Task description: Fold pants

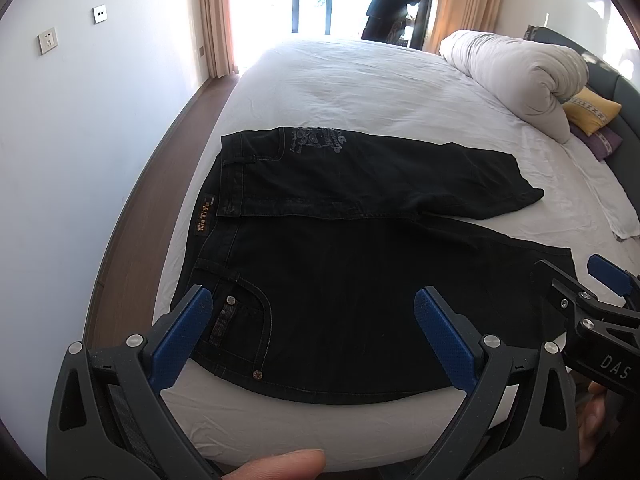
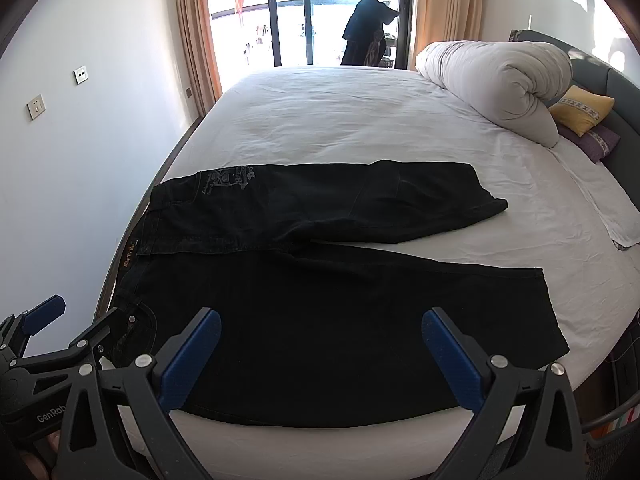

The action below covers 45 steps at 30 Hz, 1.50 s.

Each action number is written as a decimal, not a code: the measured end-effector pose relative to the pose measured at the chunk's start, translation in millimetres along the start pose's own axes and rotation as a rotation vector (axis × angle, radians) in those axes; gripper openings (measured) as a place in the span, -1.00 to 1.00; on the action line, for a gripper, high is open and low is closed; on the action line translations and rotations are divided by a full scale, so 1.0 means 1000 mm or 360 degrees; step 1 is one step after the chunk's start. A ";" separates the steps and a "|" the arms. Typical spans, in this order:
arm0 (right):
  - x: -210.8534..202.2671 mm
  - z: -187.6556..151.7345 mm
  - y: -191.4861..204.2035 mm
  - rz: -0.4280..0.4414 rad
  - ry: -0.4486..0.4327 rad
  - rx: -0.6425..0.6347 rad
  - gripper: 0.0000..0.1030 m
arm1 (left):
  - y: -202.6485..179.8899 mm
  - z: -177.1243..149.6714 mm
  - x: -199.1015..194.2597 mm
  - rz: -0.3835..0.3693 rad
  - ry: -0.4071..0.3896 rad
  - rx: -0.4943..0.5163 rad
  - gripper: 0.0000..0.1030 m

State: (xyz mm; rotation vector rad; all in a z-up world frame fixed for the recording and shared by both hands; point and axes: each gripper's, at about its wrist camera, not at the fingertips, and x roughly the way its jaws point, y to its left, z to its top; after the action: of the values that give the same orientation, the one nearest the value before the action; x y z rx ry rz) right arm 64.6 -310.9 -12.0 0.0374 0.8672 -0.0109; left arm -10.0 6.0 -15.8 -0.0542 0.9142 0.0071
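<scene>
Pants lie spread on the bed, legs toward 3 o'clock, near edge reachable. Your left tool and right tool hover wide apart, empty, poised for gripping.

Black pants – white sheet – yellow patterned cushion.

white bed, sunlit balcony door, curtains

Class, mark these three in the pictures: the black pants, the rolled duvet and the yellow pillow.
black pants [image 2: 340, 320], right wrist view, on the near leg.
rolled duvet [image 2: 496, 80], right wrist view, on its top.
yellow pillow [image 1: 592, 110], left wrist view, on its face.
</scene>
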 end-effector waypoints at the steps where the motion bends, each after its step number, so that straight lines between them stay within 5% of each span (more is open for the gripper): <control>1: 0.000 -0.002 0.001 0.0000 0.0001 0.0000 1.00 | -0.001 0.005 0.000 0.0000 0.0002 -0.0001 1.00; 45: 0.006 -0.006 0.002 0.0010 0.0017 0.0001 1.00 | -0.005 -0.004 0.012 0.0062 -0.0029 0.0052 1.00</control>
State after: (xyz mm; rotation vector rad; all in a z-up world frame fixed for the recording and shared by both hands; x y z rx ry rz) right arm 63.9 -308.9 -21.0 0.0407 0.8776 -0.0051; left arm -5.9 0.2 -28.0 -0.0060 0.8967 0.0291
